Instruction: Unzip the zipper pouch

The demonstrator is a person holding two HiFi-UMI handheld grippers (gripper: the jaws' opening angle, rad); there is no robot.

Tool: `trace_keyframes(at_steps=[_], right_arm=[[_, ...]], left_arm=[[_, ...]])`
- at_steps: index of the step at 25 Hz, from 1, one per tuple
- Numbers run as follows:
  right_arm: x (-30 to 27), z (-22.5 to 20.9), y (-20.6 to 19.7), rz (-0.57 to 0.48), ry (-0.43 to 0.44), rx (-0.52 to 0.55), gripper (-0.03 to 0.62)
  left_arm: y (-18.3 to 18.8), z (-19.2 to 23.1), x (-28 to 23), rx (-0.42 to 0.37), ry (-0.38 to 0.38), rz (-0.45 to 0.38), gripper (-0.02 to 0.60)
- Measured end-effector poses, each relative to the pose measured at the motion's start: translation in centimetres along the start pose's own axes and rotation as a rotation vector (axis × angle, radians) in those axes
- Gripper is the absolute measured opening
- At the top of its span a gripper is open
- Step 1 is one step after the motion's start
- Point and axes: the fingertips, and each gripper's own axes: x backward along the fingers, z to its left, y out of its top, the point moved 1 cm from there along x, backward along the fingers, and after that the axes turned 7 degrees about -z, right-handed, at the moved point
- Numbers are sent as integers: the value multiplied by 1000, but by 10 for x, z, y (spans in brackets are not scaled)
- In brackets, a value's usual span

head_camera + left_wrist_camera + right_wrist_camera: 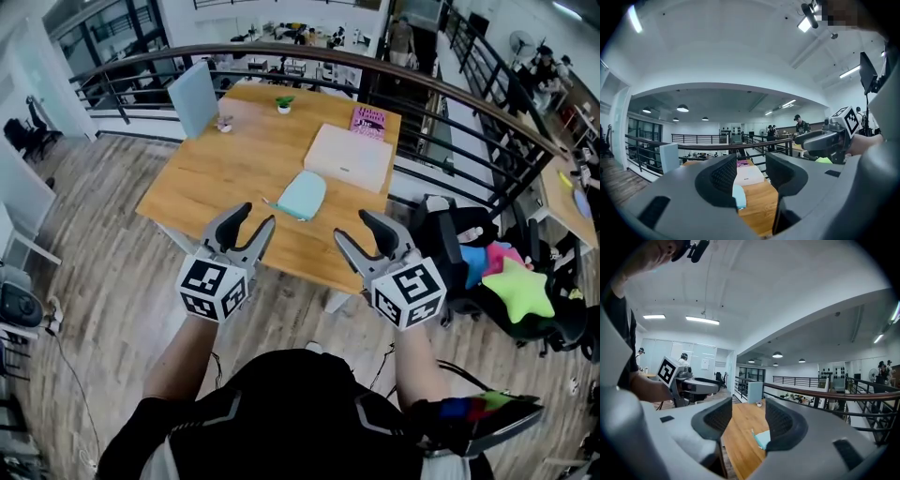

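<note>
Zipper pouch (pixel 303 195) is found lying flat on the table (pixel 225 178), near the middle of its near edge. Left gripper (pixel 258 216) and right gripper (pixel 352 225) are held short of that edge, jaws wide apart, nothing gripped, the pouch untouched.

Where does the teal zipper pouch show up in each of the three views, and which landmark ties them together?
Head view: the pouch lies mid-table, near the picture's centre.
Left gripper view: low centre, peeking out beside the left-hand jaw.
Right gripper view: low centre, partly behind the right-hand jaw.
Shared landmark: the upright pale blue panel at the table's far corner.
</note>
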Motion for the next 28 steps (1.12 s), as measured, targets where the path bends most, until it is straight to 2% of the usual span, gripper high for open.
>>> trace_keyframes(at_steps=[3,7,12,15,18,24,28], right_arm=[[-4,-20,-8,1,5,-13,232],[-11,-38,-14,-10,13,-20,232],[-33,-47,-25,16,14,-37,232],[-51,-55,-29,19,-20,-36,232],[-73,-64,-35,34,-62,-35,231],[-122,-72,-43,63,-125,-66,230],[-145,-80,-53,85,-177,-84,222]], left_arm=[[-10,2,-19,9,0,18,201],[-19,4,-35,81,-31,17,201],[-31,24,-49,51,-22,51,201],[-34,46,-61,58,-21,34,201],[-40,72,-76,72,-51,20,201],[-53,127,-102,63,-126,43,201],[-61,150,-114,75,-190,41,201]])
